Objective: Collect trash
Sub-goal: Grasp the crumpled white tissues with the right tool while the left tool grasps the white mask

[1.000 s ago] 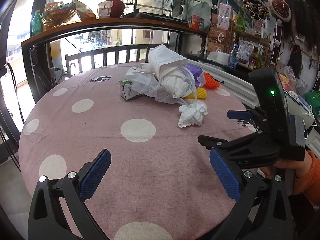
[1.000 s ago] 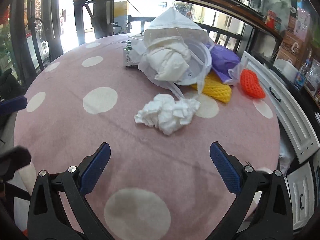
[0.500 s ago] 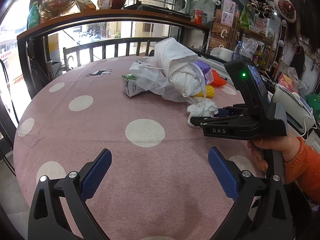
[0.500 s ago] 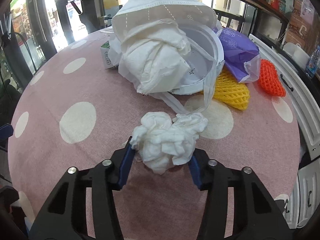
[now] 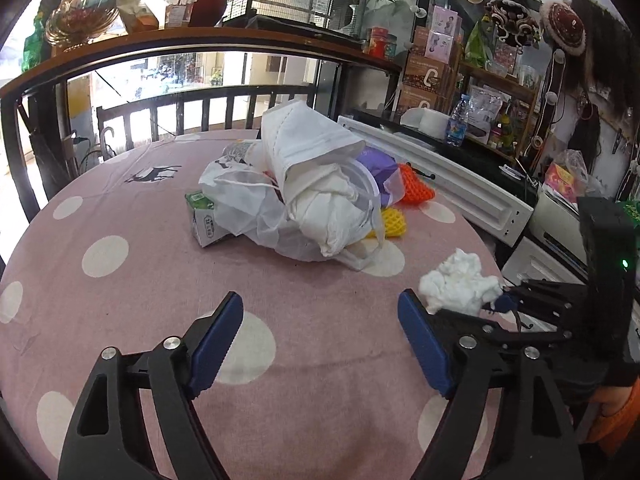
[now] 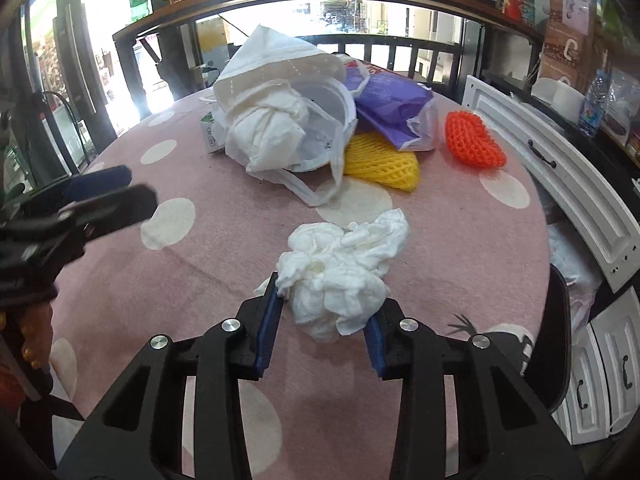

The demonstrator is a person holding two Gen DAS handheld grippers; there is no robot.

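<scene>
1. A crumpled white tissue wad is pinched by the right gripper, jaws closing, above the pink dotted surface.
2. The left gripper, empty, is narrowing.
3. Risk: the soft wad may be dropped if only a loose fold is caught.

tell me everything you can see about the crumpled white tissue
The crumpled white tissue is a loose, creased wad of soft paper, one flap trailing toward the table's middle. It sits between the blue pads of the right gripper, whose jaws are closing and pressing its sides. It hangs over the pink polka-dot tablecloth, apart from the pile of bags.
</scene>
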